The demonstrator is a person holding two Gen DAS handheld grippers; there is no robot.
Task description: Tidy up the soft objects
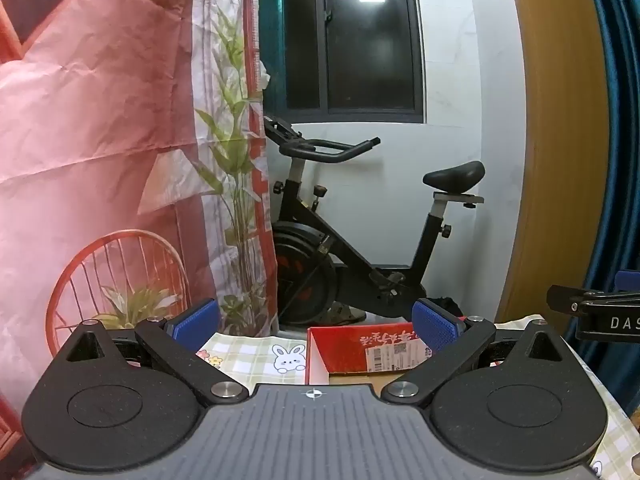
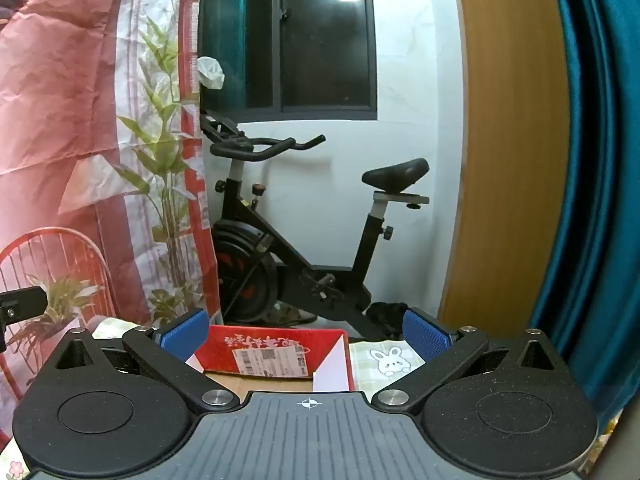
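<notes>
Meanwhile, both tools hover over the checked rabbit-print tablecloth [image 1: 256, 354] — the left gripper [image 1: 316, 326] and the right gripper [image 2: 306, 330] each with blue-padded jaws spread wide and nothing between them. Just ahead stands an open red cardboard box [image 2: 276, 350] — no soft objects can be made out. Behind it stands a black exercise bike [image 1: 360, 240].

There were two grippers: the left gripper [image 1: 316, 326] and the right gripper [image 2: 306, 330], each with two blue pads. One red cardboard box [image 2: 276, 354] stood open on the table, at its far edge. One checked tablecloth [image 1: 248, 354] covered the table. One exercise bike [image 2: 296, 232] stood behind, under one dark window [image 2: 324, 36].
</notes>
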